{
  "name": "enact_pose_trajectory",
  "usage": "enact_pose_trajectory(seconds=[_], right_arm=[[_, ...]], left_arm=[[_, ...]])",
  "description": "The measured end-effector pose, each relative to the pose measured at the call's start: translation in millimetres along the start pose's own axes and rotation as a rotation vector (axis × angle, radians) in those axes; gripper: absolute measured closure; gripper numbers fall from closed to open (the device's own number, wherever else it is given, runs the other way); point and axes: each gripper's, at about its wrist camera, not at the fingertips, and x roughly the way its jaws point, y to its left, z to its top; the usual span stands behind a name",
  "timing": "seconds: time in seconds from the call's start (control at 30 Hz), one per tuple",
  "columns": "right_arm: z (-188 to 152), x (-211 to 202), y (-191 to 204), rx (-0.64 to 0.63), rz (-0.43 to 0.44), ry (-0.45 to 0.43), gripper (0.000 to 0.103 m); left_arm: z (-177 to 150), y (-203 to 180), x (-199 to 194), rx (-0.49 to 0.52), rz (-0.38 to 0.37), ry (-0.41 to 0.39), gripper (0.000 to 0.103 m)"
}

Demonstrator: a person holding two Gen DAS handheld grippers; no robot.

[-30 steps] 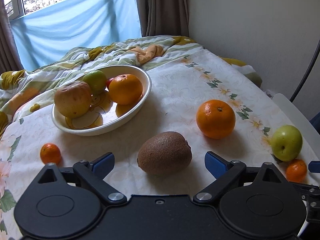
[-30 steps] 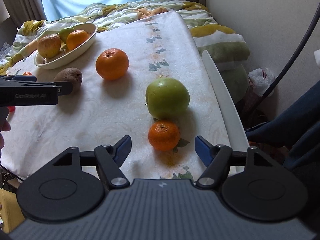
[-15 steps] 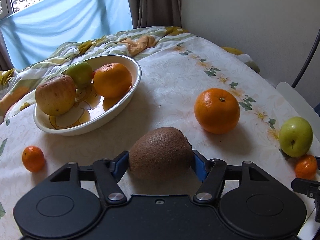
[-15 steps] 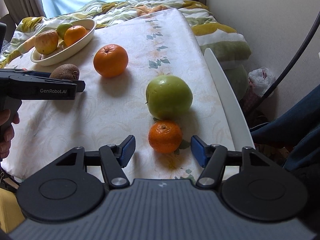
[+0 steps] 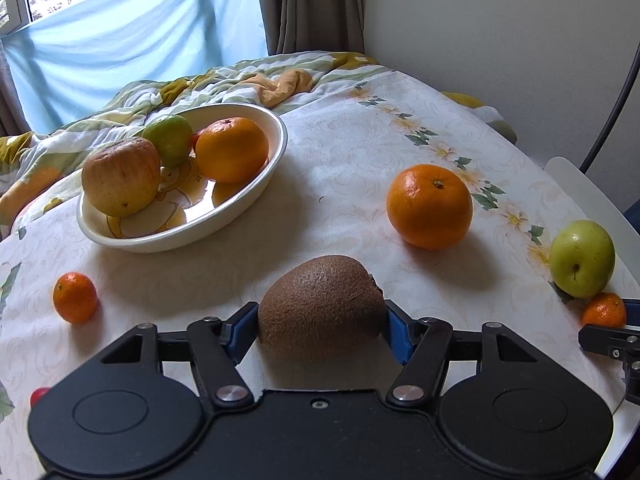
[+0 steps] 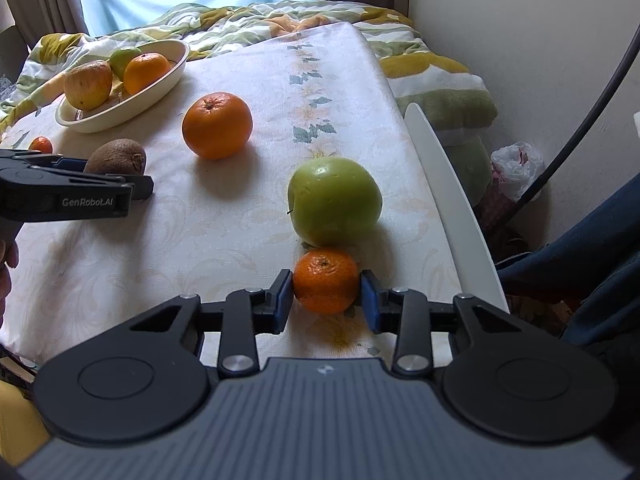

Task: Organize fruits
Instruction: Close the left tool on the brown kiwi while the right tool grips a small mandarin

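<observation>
The kiwi lay on the flowered tablecloth with its long axis crosswise between the blue pads of the left gripper, which gripped it at both ends, the white bowl of fruit lying beyond and to the left. The small mandarin, touching the green apple near the table's right edge, sat between the right gripper, whose jaws had just been closing and now pressed its sides. The undersides of both fruits stayed hidden, so whether either had left the cloth could not be told.
</observation>
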Motion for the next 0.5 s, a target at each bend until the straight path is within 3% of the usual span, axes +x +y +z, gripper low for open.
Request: enact_pose_trajectory(seconds=[0.5], right_arm=[[8.2, -20.5, 7.0, -0.038, 0.031, -0.03, 0.052]], left_arm=[[-9.1, 4.4, -52.2, -0.106, 0.021, -0.038, 0.034]])
